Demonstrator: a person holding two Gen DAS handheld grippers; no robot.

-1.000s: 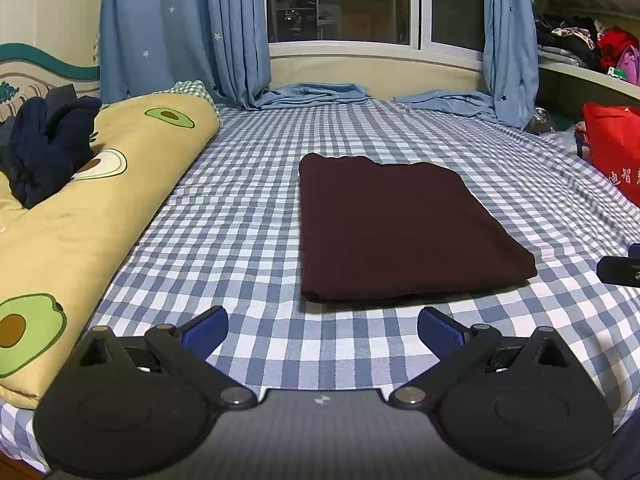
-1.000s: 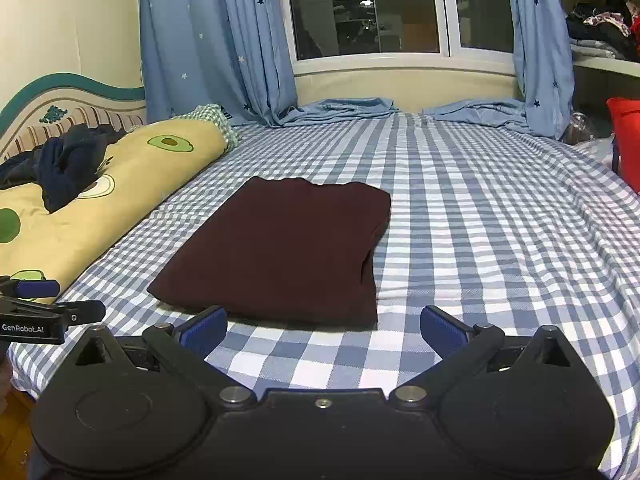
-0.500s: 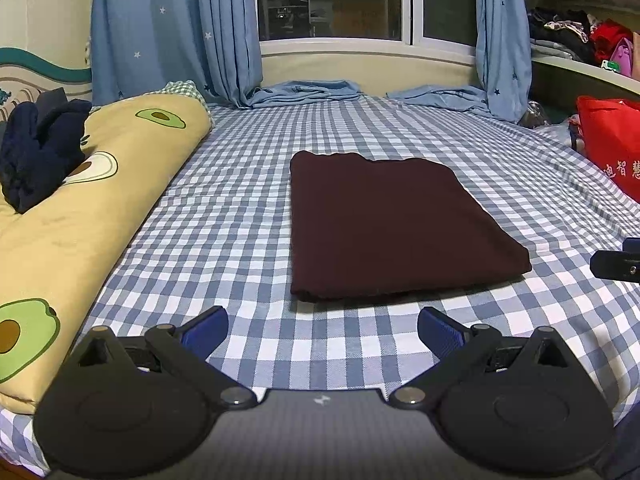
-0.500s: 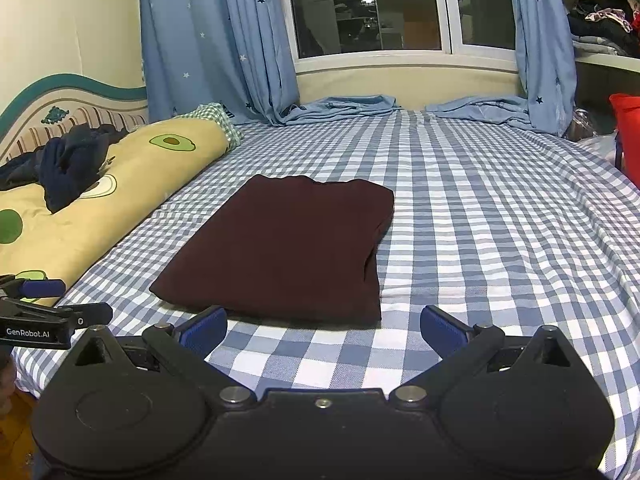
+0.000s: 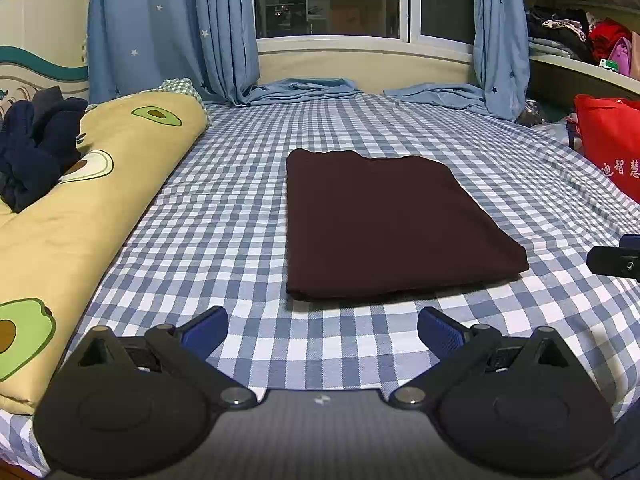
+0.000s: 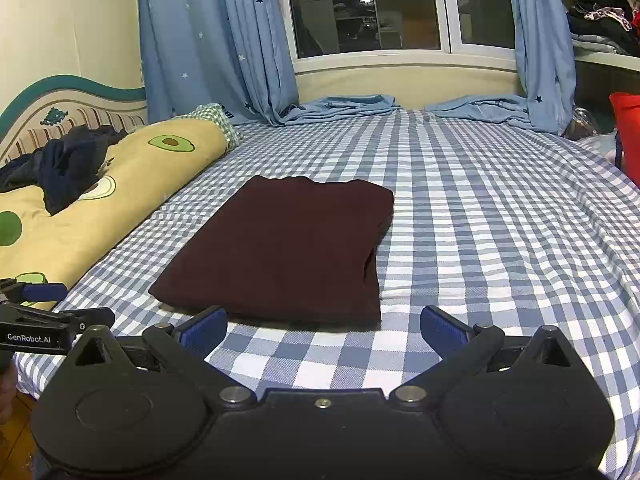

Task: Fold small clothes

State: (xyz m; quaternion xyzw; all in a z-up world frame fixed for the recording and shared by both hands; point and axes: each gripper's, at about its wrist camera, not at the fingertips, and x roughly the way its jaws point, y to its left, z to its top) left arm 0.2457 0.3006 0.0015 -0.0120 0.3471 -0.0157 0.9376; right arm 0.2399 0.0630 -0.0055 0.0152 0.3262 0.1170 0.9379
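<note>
I am holding the left gripper low and level over the near edge of the bed, its blue-padded fingers spread wide and gripping nothing. The right gripper is hovering beside it in the same pose, fingers fully apart and empty. Just beyond both sets of fingertips, the maroon garment is lying flat on the checked sheet as a neat folded rectangle, touching neither gripper. To the left, the avocado-print quilt is lying rolled along the bed's edge, with dark clothes bunched on top. Farther back, blue curtains are hanging beside the window.
</note>
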